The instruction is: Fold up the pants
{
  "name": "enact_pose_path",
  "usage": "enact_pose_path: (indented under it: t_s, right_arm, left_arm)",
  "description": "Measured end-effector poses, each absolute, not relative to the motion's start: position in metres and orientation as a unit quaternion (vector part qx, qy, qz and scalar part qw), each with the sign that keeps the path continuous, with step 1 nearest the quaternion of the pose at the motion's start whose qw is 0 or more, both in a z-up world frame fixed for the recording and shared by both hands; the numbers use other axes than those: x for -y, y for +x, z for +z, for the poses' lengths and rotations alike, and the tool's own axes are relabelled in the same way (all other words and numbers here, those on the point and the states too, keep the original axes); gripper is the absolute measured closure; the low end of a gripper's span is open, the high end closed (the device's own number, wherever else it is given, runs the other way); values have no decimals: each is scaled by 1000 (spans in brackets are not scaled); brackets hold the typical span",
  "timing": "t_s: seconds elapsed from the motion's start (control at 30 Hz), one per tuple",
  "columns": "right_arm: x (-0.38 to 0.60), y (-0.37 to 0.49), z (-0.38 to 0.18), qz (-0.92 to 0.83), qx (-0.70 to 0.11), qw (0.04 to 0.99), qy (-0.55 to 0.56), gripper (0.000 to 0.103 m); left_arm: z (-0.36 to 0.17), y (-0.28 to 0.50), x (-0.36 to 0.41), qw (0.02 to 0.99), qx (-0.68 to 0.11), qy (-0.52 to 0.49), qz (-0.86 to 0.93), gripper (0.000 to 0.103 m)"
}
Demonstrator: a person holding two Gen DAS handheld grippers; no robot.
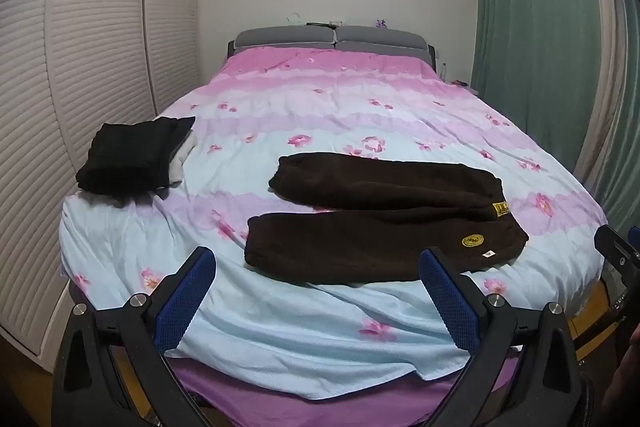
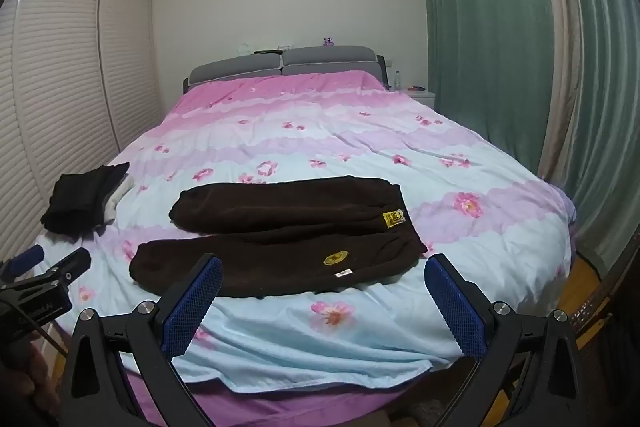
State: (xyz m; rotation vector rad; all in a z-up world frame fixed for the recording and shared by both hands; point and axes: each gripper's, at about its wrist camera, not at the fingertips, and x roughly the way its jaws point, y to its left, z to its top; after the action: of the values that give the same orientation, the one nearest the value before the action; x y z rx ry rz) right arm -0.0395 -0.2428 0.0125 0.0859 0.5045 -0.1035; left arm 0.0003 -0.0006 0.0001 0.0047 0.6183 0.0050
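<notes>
The wide bed under a pink, lilac and pale-blue flowered quilt (image 1: 320,115) fills both views ahead of the tools. On it, just beyond the fingertips, lie the dark brown fleece pants (image 1: 380,223), spread flat with the two legs running leftward, slightly apart at the cuffs, and the waistband with its yellow patches toward the right. No fold looks made in them, so I judge the work on this pair has not begun: both legs remain to be laid together and the length doubled over. Further off to the left sits a small stack of folded black and pale garments (image 1: 132,159), which suggests other pieces are already done.

The left tool (image 1: 318,301) is spread wide and holds nothing, hovering short of the near leg. The right tool (image 2: 324,305) is likewise spread and empty, nearer the waistband end.

The left wrist view catches a sliver of the right tool at its right edge; the right wrist view shows the left tool's body and blue pad at its lower left, plus a white bedside stand (image 2: 422,93) past the bed's far right corner.
</notes>
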Motion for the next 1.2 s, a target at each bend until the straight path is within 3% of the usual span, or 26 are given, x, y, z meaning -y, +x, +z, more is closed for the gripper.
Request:
enact_pose_path:
  t_s: [1.2]
  right_arm:
    - [250, -40, 13, -54, -255, 965, 42, 1]
  left_arm:
    - [2, -4, 0, 957, -290, -1, 4, 0]
